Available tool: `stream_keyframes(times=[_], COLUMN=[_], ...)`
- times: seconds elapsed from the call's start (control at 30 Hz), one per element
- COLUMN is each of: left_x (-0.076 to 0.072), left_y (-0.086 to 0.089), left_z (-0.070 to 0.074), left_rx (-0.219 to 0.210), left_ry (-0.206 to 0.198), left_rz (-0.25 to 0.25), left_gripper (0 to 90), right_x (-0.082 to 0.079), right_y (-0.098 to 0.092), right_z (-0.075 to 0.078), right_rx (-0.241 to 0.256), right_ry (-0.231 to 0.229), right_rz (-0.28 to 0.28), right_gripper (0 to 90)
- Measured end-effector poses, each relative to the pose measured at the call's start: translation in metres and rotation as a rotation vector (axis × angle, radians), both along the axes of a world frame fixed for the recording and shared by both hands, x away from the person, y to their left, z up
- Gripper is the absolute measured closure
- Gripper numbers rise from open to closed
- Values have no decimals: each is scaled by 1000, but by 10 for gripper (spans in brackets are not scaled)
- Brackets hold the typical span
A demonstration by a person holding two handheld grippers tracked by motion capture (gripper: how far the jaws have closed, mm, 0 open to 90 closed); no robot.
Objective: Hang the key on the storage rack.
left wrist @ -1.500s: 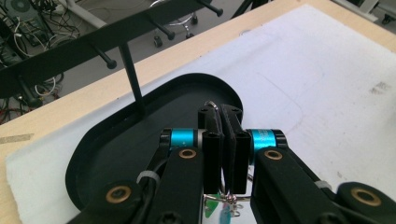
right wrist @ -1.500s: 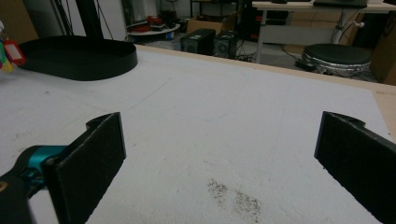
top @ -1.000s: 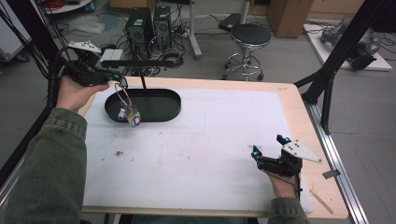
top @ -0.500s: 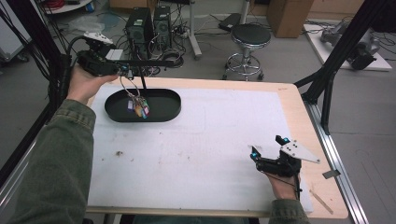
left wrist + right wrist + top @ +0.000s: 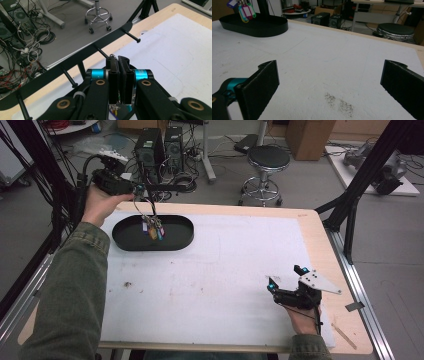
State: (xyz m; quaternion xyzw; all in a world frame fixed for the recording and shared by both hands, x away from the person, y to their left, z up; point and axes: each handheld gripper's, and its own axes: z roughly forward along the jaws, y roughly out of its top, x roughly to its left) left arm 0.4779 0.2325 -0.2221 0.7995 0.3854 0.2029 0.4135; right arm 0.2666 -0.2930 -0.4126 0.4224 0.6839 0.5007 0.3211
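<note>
Your left tool [image 5: 136, 190] clamped on the key bunch [image 5: 152, 229] above the black tray [image 5: 125, 237]; right tool [image 5: 285, 281] wide open, empty.

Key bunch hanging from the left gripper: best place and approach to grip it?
By the wire ring at the top, from above, as the left gripper does with jaws shut on it. The coloured tags dangle loose over the black tray; the ring is the one rigid part.

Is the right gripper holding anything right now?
No, the right gripper has its fingers spread wide over the bare white mat.
</note>
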Motion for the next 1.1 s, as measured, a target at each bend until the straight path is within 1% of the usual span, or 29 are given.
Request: stream_keyframes(times=[0.07,0.13,0.17,0.2,0.27,0.3,0.33,0.47,0.5,0.53,0.63,0.67,0.7,0.8,0.83,0.87,0.9,0.93,1.0,1.03,1.1], left_x=[2,5,8,8,12,17,20,25,26,27,31,34,34,37,39,41,41,42,45,45,47], left_y=[-1,-4,-10,-10,-17,-23,-25,-29,-30,-30,-31,-30,-30,-30,-31,-30,-30,-31,-32,-32,-32], left_z=[3,6,7,7,7,6,6,7,8,7,4,1,1,-4,-6,-10,-10,-12,-20,-20,-24], left_rx=[3,-13,-5,-5,14,35,45,35,16,2,4,-22,-22,-45,-60,-102,-102,-119,-123,-123,-118], left_ry=[-7,-15,-29,-29,-28,-24,-22,-27,-33,-31,-35,-32,-32,-41,-41,-40,-40,-40,-39,-39,-25], left_rz=[1,2,5,5,1,11,15,21,17,19,35,53,53,72,74,83,83,88,106,106,104], left_gripper=[871,871,871,871,872,872,871,871,871,871,871,871,871,871,870,870,871,871,870,871,870], right_x=[0,0,0,0,0,0,0,0,-1,-2,-4,-5,-5,-5,-5,-5,-5,-5,-6,-5,-5], right_y=[0,0,0,0,0,0,0,-1,-1,-2,-3,-5,-6,-7,-8,-8,-8,-9,-10,-10,-11], right_z=[0,-1,0,0,-1,-1,-1,0,0,0,1,1,1,0,0,0,0,1,2,2,3], right_rx=[2,0,0,-3,1,1,4,0,4,1,5,6,7,19,14,9,9,10,15,17,19], right_ry=[4,3,2,0,8,8,6,-1,3,2,-5,-9,-11,-6,-7,-3,-3,-4,-12,-18,-18], right_rz=[1,0,-1,0,-1,-1,-1,0,-2,-6,-10,-12,-14,-23,-22,-21,-21,-21,-25,-27,-30], right_gripper=[8,8,9,9,9,9,9,8,9,8,8,9,9,9,9,9,9,9,9,9,8])
